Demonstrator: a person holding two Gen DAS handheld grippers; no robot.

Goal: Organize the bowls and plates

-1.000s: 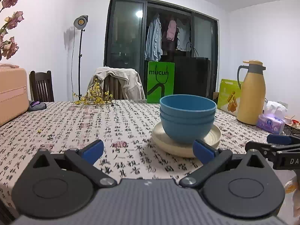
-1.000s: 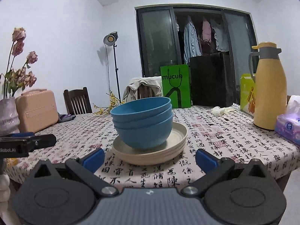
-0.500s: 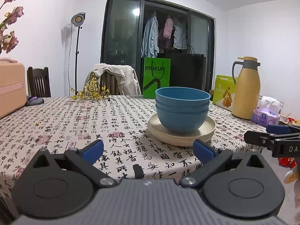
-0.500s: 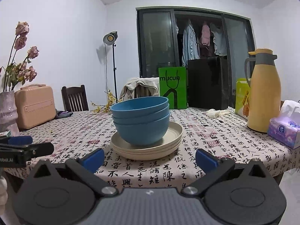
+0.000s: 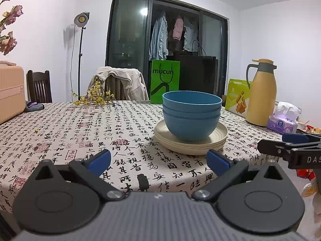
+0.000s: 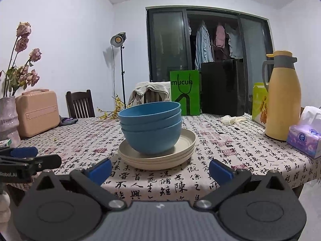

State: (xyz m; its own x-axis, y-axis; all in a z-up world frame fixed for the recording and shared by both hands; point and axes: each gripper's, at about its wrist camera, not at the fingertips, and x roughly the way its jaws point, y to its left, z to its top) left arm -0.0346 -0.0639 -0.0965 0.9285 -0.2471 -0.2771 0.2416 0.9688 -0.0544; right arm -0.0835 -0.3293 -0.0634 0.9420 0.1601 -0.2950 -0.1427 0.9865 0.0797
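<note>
Three nested blue bowls [image 5: 191, 118] [image 6: 151, 127] stand on a stack of cream plates [image 5: 200, 143] [image 6: 160, 157] near the front edge of a table with a calligraphy-print cloth [image 5: 80, 136] [image 6: 240, 152]. My left gripper [image 5: 158, 160] is open and empty, in front of the table edge and left of the stack. My right gripper [image 6: 159, 168] is open and empty too, just short of the plates. In each wrist view the other gripper shows at the side, the right gripper [image 5: 289, 146] and the left gripper [image 6: 28, 160].
A yellow thermos jug [image 5: 260, 94] [image 6: 282, 98] and a tissue pack [image 5: 282, 120] [image 6: 305, 138] stand at the right of the table. A pink case [image 6: 37, 112] and a vase of dried flowers [image 6: 8, 120] sit at the left. Chairs [image 5: 39, 88], a green bag [image 5: 164, 80] and a lamp stand [image 5: 80, 20] are behind.
Both grippers have drawn back from the stack and dropped lower, so the table's front edge now shows in both views. The bowls and plates have not moved.
</note>
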